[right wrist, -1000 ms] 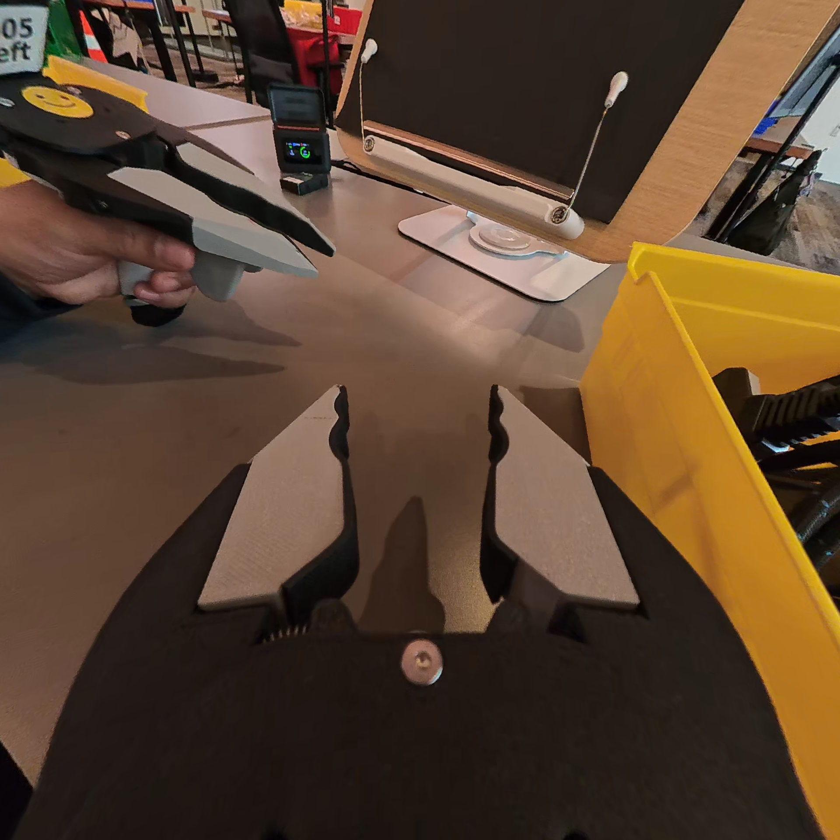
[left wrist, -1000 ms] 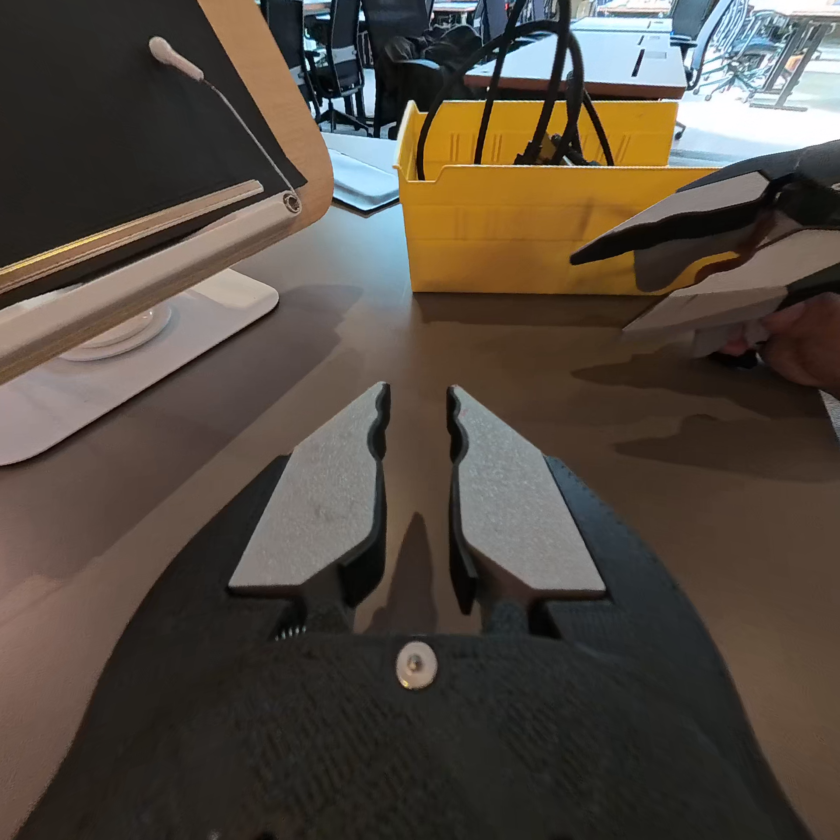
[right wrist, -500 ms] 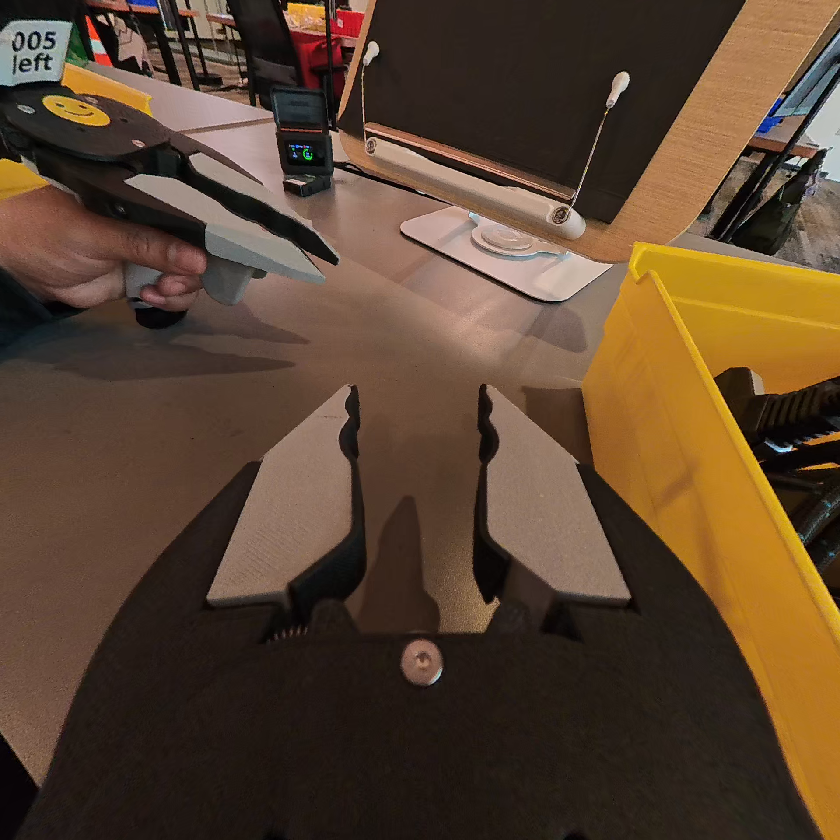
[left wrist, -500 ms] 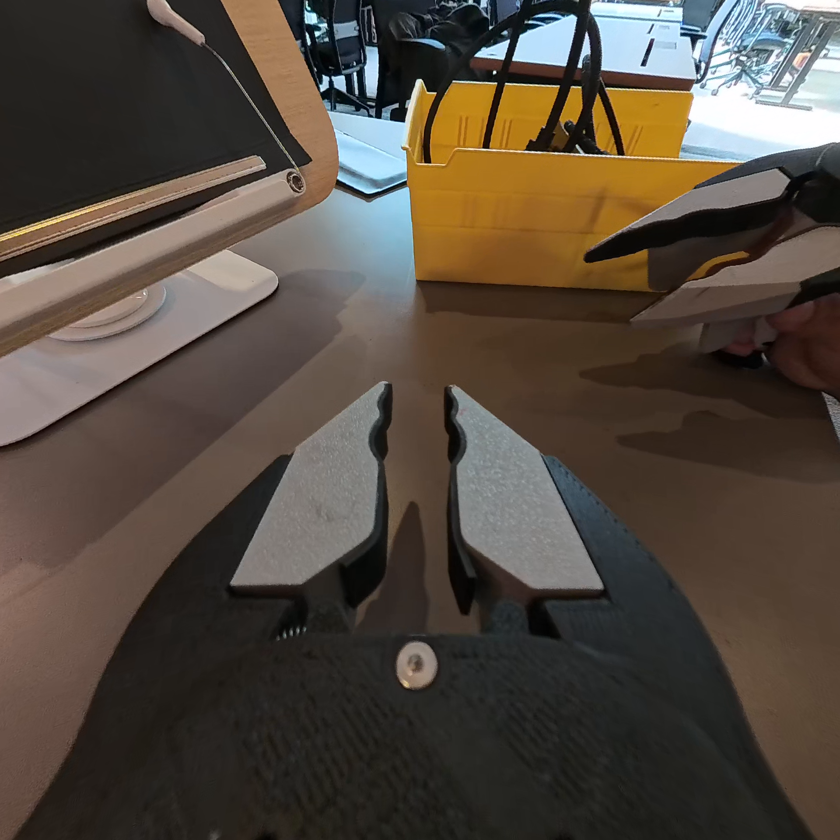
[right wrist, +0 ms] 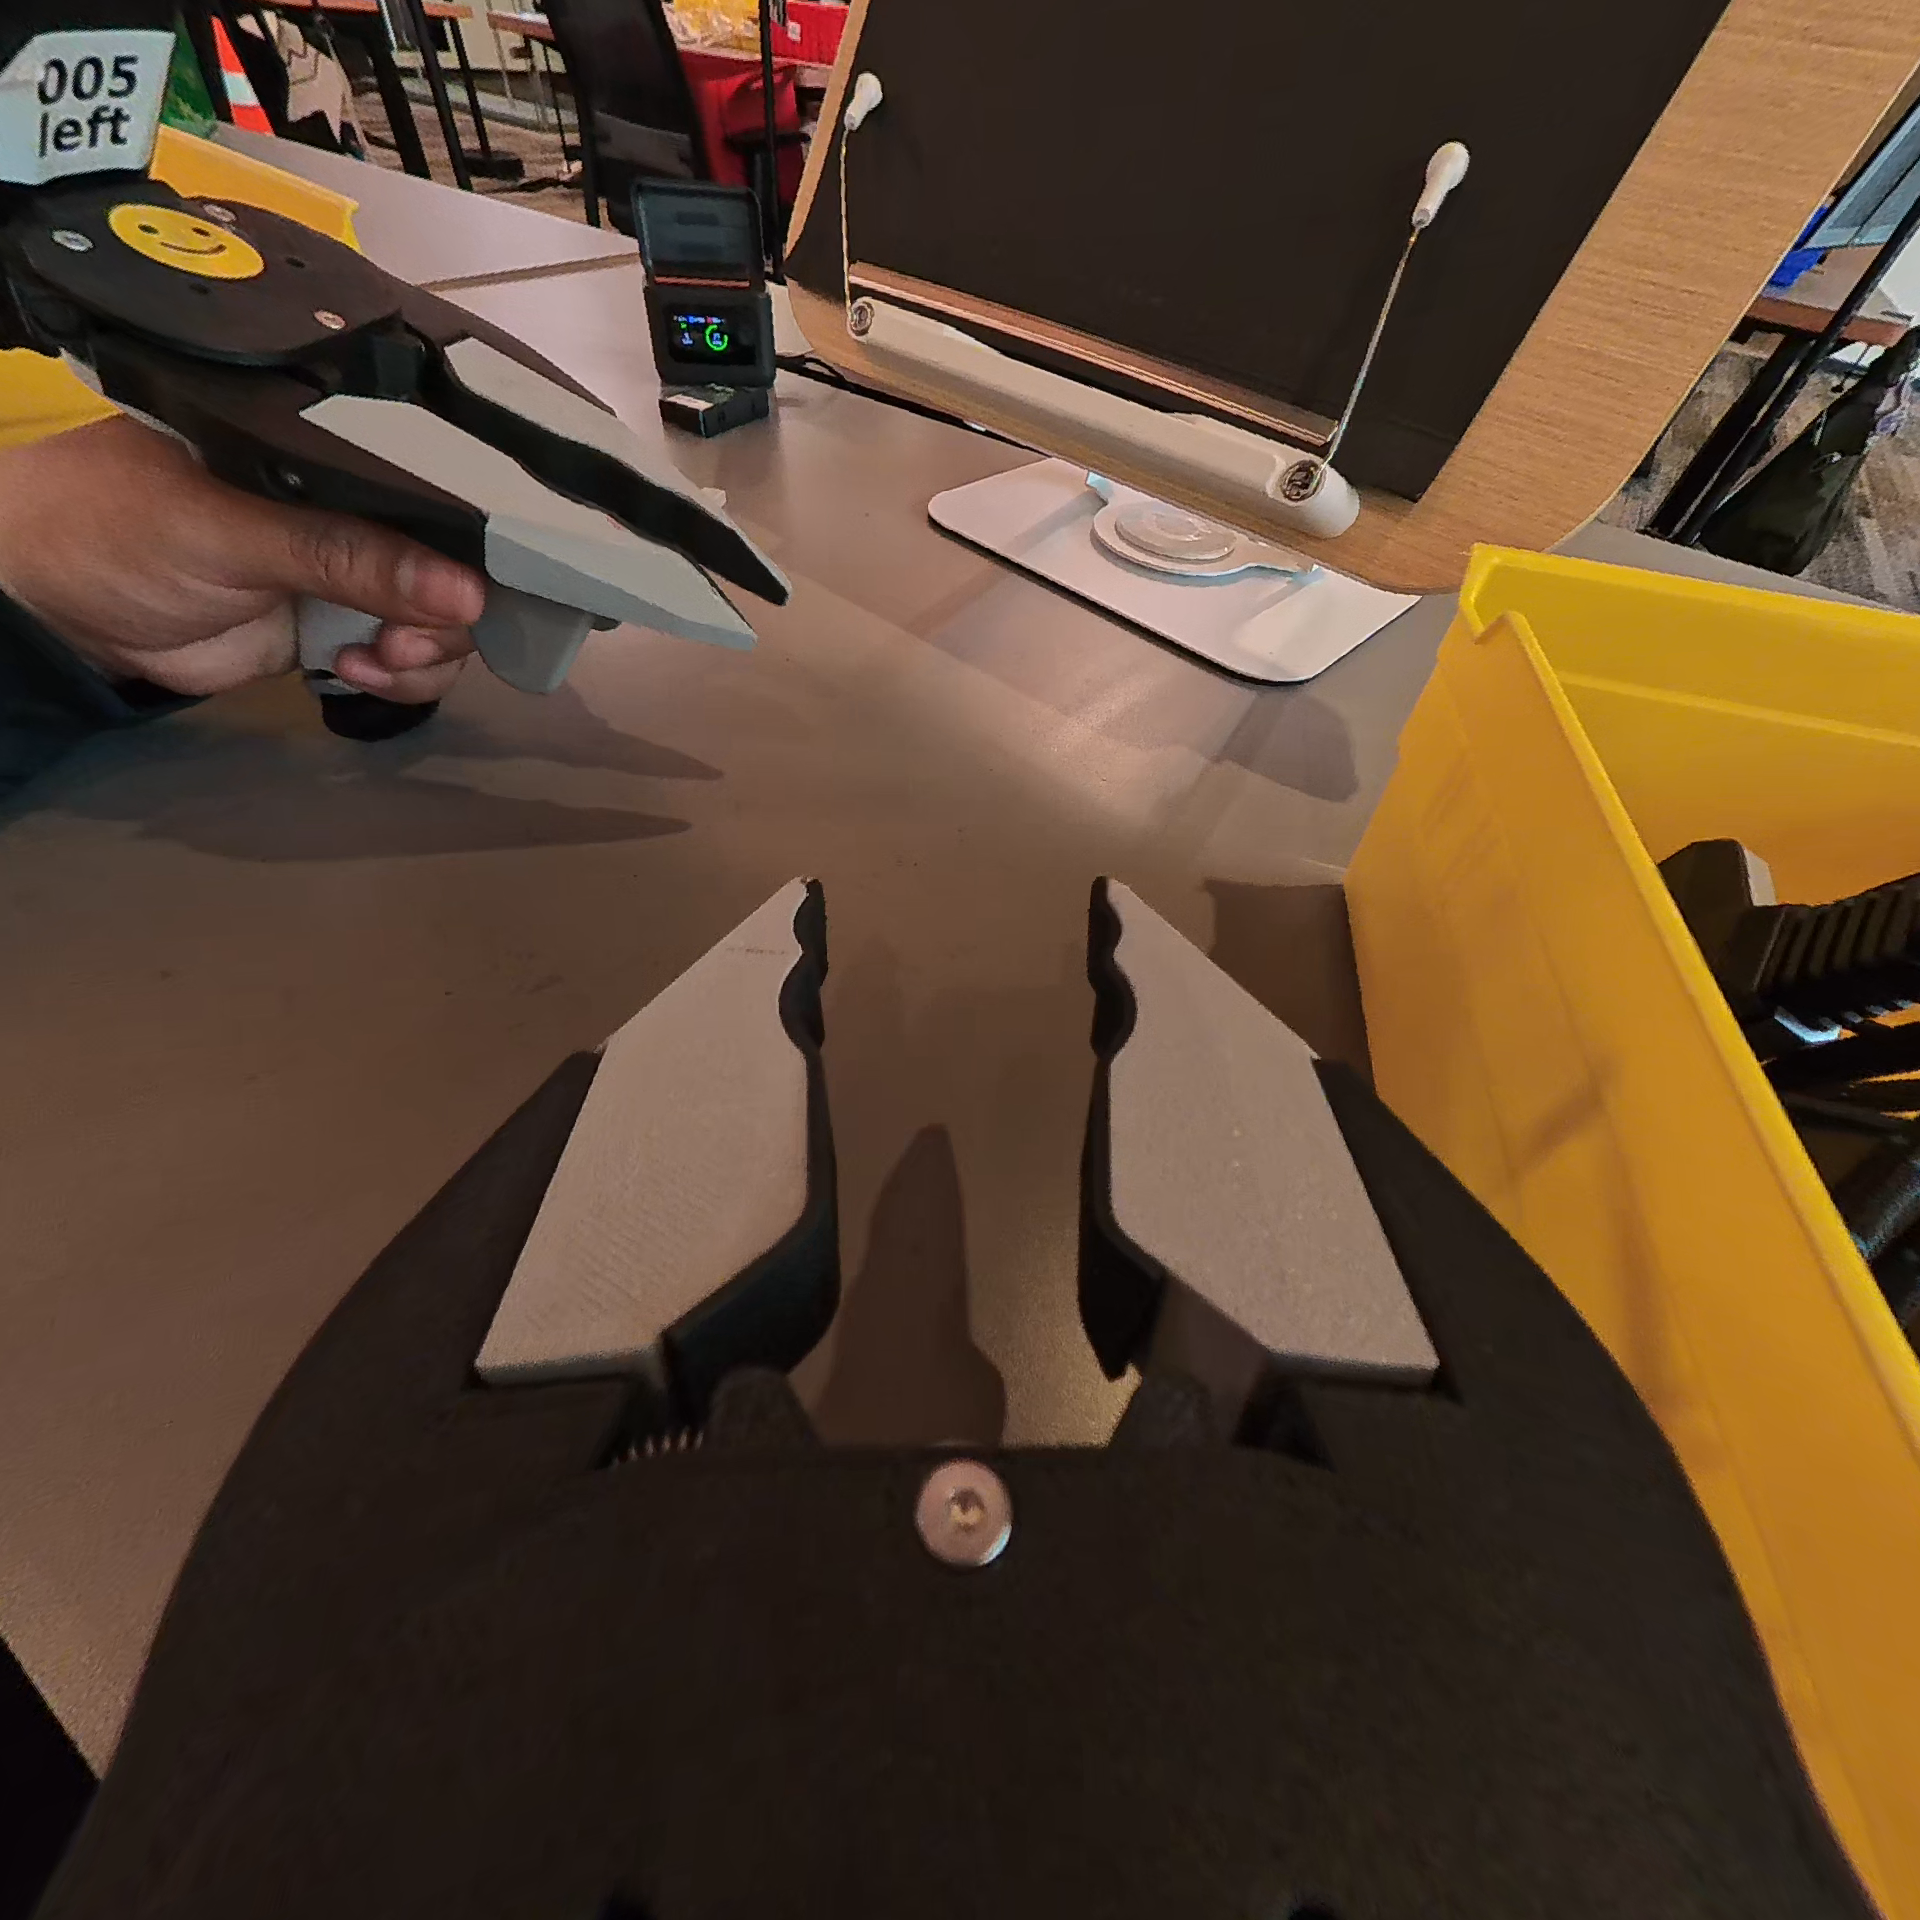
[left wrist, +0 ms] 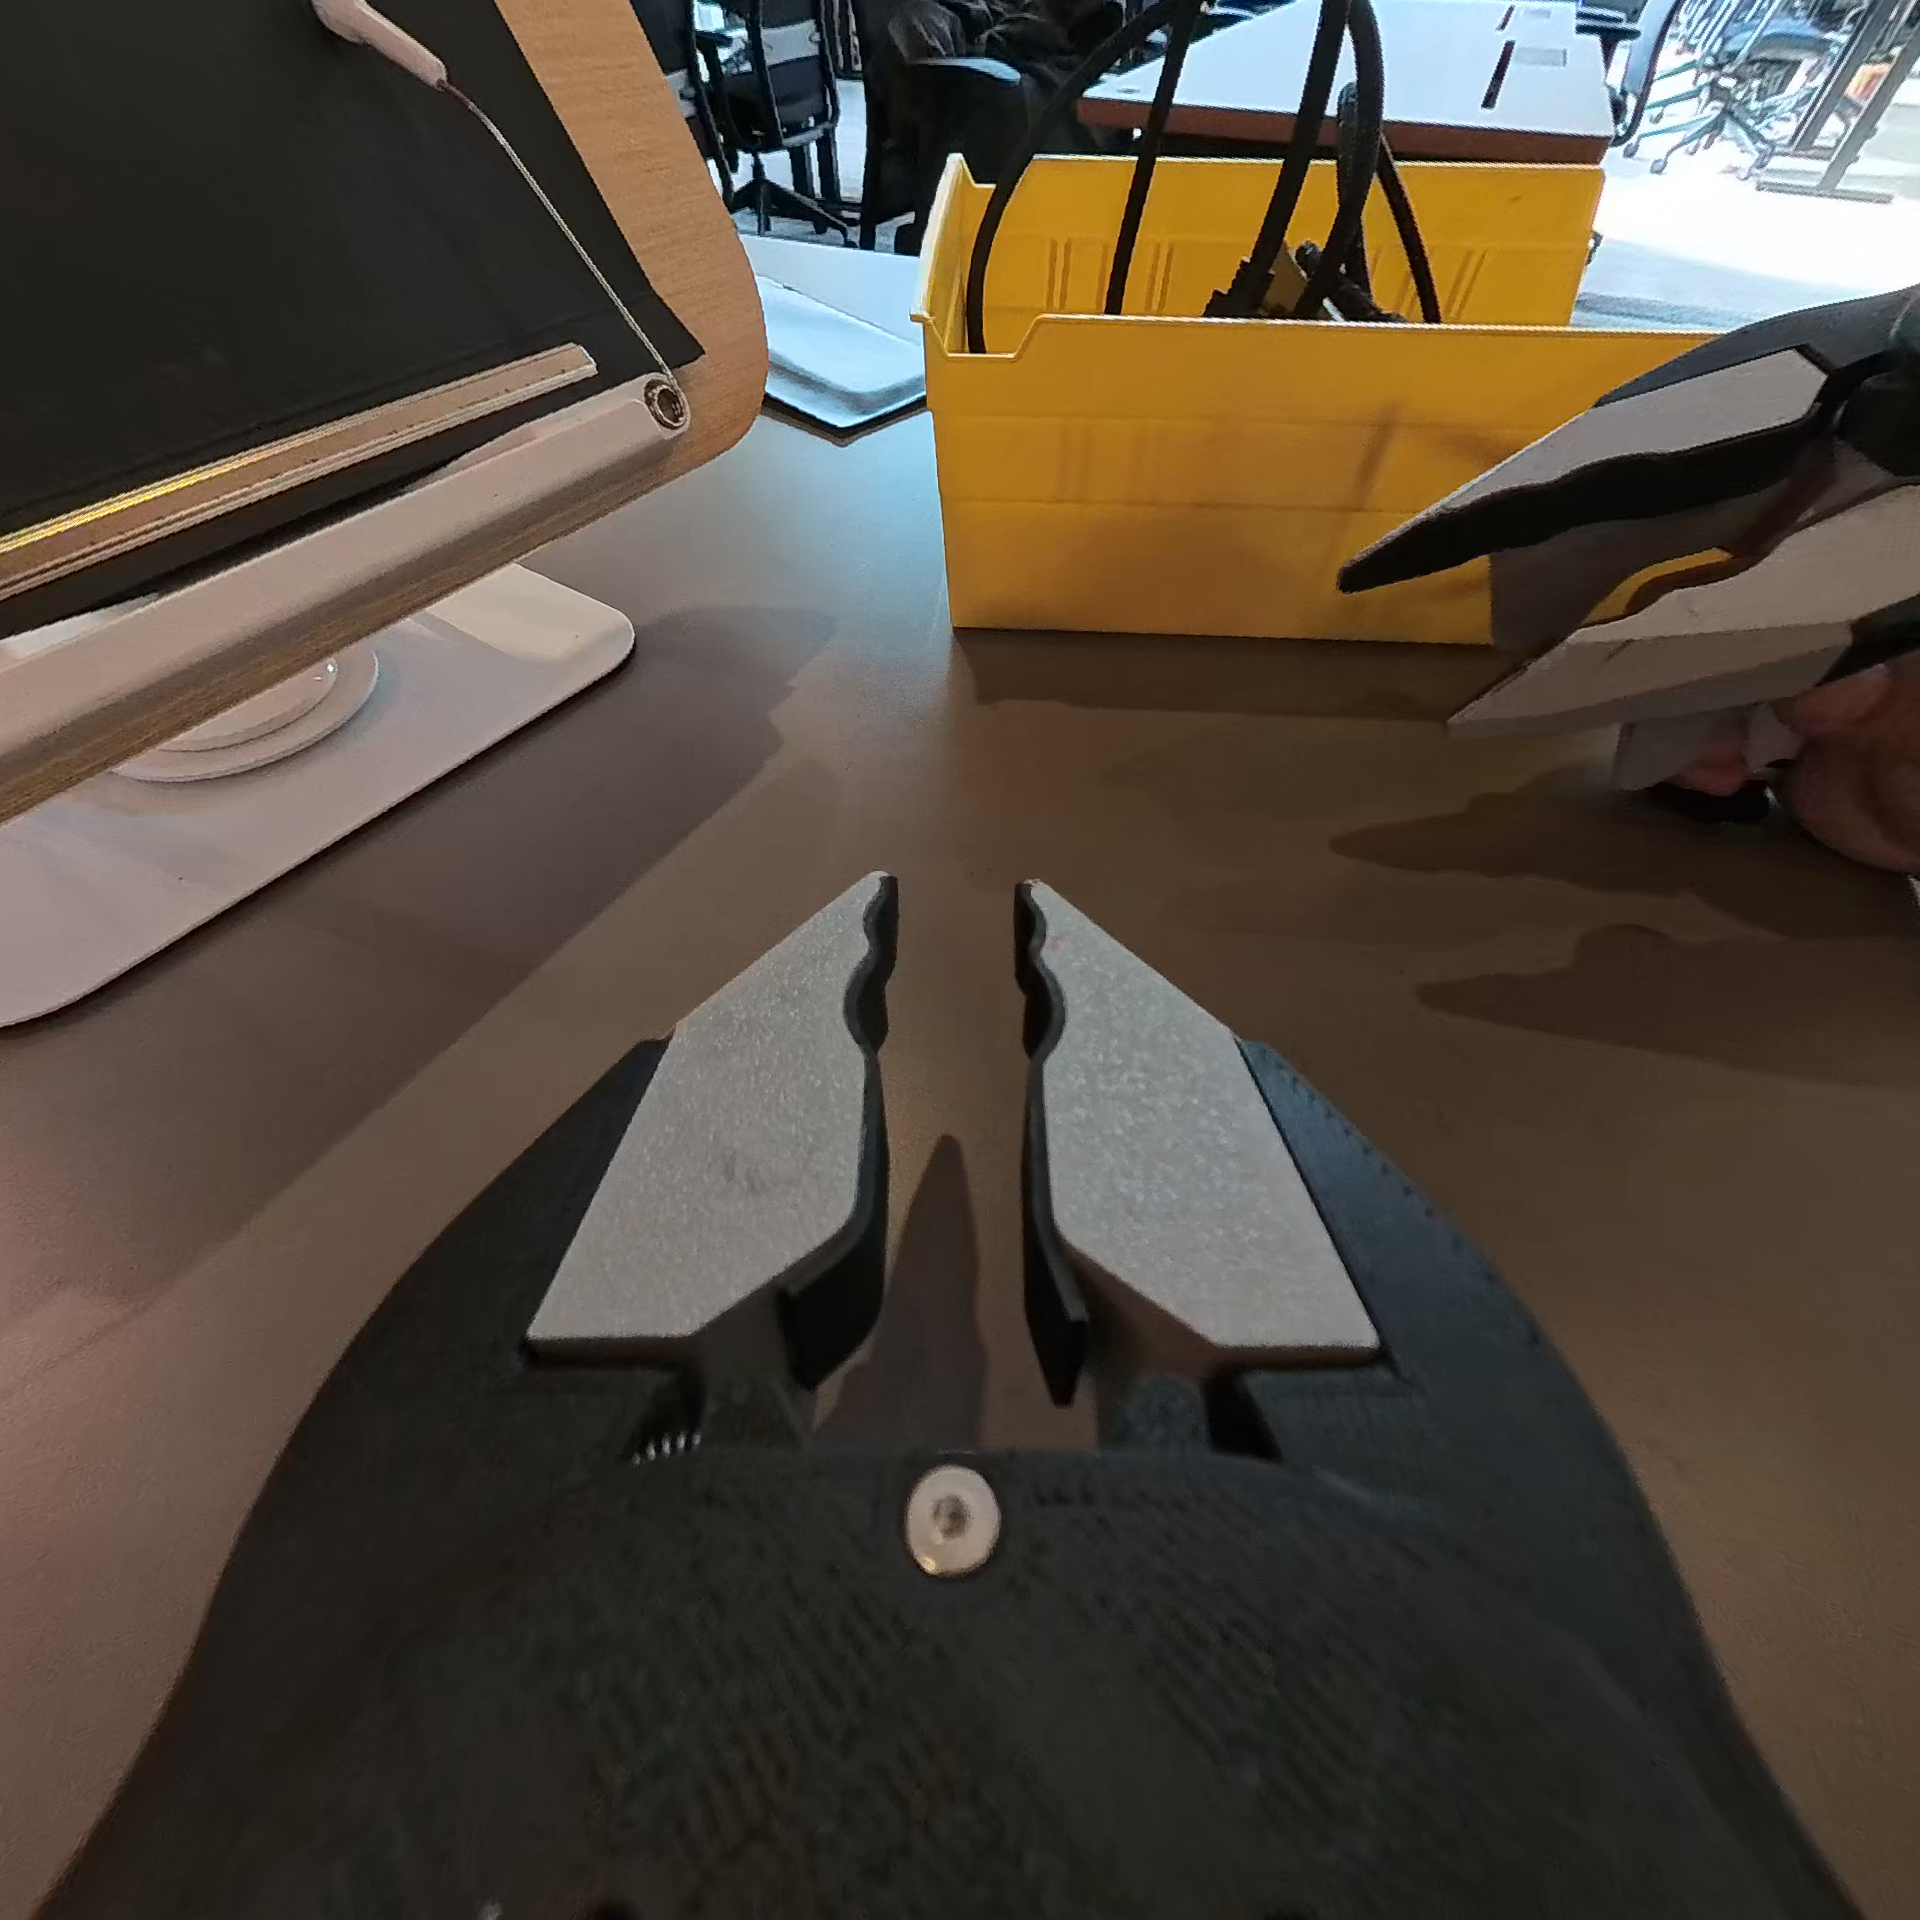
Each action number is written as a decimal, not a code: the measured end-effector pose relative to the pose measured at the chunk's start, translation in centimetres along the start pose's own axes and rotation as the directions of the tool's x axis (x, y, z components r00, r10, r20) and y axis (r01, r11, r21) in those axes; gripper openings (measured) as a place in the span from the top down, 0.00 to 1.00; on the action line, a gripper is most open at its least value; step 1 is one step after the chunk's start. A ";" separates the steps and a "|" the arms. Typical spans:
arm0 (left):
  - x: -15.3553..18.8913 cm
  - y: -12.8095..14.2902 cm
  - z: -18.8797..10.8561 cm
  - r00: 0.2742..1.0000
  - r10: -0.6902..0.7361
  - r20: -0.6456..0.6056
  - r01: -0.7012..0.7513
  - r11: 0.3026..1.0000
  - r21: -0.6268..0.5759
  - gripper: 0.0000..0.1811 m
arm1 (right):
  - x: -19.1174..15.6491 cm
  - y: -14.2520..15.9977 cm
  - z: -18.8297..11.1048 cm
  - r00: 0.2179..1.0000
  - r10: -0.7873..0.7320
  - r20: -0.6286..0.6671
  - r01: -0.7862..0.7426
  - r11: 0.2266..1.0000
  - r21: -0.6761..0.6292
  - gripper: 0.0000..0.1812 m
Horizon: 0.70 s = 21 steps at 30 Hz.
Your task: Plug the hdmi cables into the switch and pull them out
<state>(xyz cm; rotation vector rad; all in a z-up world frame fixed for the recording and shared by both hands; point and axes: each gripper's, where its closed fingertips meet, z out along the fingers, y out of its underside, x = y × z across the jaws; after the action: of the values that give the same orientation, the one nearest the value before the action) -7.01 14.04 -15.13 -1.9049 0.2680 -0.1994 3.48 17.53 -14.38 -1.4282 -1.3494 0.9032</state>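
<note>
Both grippers hover over bare brown table (left wrist: 1039, 748) with jaws parted and nothing between them: the left gripper (left wrist: 954, 896) has a narrow gap, the right gripper (right wrist: 954, 896) a wider one. The black cables (left wrist: 1351, 208) sit in the yellow bin (left wrist: 1195, 488), whose wall runs just beside the right gripper. A tilted book stand (right wrist: 1351, 312) borders the open stretch on the far side.
</note>
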 end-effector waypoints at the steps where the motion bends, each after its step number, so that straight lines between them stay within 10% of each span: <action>1: 0.0 0.0 0.0 1.000 0.003 0.002 -0.003 1.000 -0.004 0.89 | 0.0 0.0 0.1 1.000 -0.002 0.003 0.002 1.000 -0.004 0.73; 21: 0.9 0.8 -0.3 0.988 0.130 0.083 -0.126 0.991 -0.053 0.87 | -1.3 -0.6 0.3 0.991 -0.113 0.065 0.110 0.993 0.045 0.72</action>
<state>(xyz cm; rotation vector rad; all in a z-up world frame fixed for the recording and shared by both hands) -6.29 13.29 -15.81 -1.9301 0.3378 -0.0244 2.86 16.22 -14.04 -1.2881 -1.4382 0.9076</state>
